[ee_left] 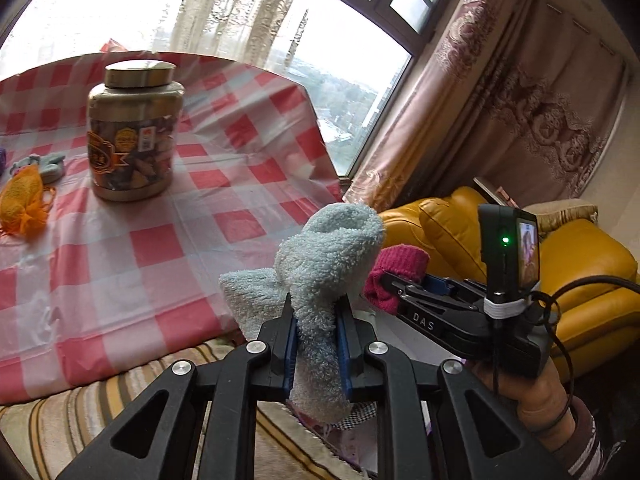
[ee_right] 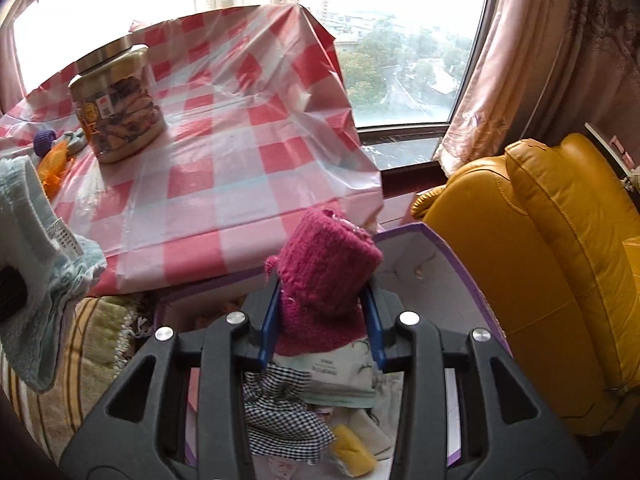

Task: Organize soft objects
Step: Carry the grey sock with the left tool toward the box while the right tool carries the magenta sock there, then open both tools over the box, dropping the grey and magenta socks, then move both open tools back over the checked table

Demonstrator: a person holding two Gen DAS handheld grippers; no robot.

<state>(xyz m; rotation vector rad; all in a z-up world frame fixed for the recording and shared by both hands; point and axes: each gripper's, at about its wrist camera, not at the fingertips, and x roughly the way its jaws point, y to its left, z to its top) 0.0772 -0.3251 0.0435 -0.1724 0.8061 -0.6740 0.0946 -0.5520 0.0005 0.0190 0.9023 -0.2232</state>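
Observation:
My left gripper (ee_left: 316, 320) is shut on a fluffy light-blue sock (ee_left: 328, 256), held off the table's front edge. That sock also shows at the left edge of the right wrist view (ee_right: 36, 236). My right gripper (ee_right: 320, 304) is shut on a magenta knitted piece (ee_right: 326, 272), held above an open white box with purple edges (ee_right: 460, 264). The box holds a checked cloth (ee_right: 280, 412), a pale folded cloth (ee_right: 340, 376) and a yellow item (ee_right: 354, 450). In the left wrist view the right gripper (ee_left: 390, 280) and the magenta piece (ee_left: 396, 270) lie just right of the blue sock.
A table with a red-and-white checked cloth (ee_left: 192, 216) carries a large jar with a metal lid (ee_left: 132, 128), an orange net bundle (ee_left: 22, 204), a small pale-blue soft item (ee_left: 44, 166) and a purple thing (ee_right: 44, 140). A yellow leather sofa (ee_right: 560, 272) stands right of the box. A striped rug (ee_left: 100, 412) covers the floor.

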